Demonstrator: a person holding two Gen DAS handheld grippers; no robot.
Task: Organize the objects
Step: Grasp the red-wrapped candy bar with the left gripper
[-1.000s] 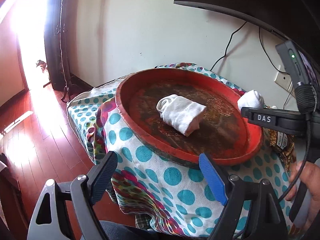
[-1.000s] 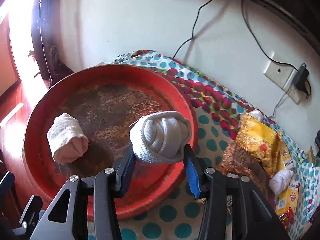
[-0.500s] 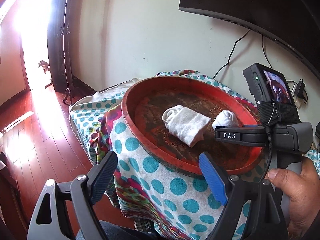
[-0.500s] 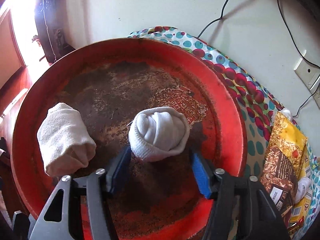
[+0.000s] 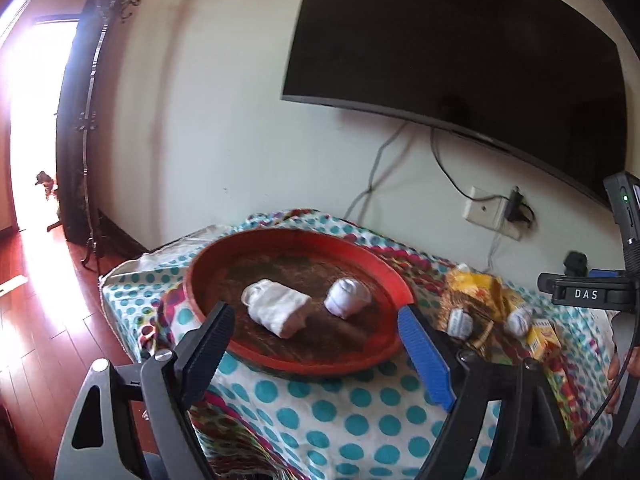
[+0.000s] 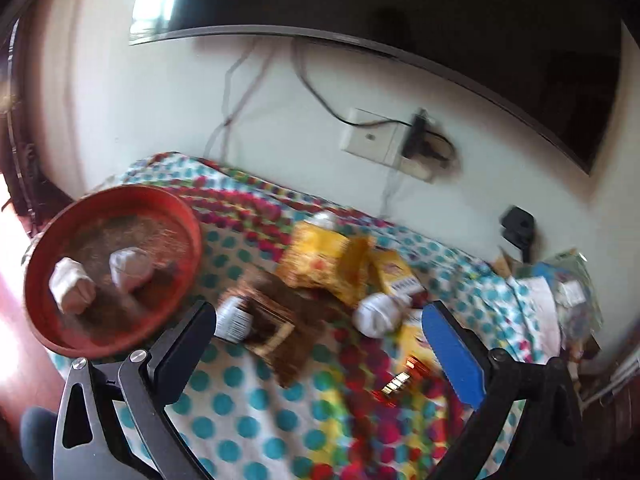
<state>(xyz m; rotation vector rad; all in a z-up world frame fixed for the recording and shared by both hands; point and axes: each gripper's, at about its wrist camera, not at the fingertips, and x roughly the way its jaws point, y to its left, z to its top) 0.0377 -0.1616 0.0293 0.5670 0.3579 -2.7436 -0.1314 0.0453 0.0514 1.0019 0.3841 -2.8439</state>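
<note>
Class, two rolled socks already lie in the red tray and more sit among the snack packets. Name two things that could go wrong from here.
1. The loose rolled sock lies against the yellow packets; the right gripper, its jaws opening and empty, could pinch a packet along with it.
2. The red tray sits near the table's front edge on a loose spotted cloth; a snagged cloth might drag it off.
</note>
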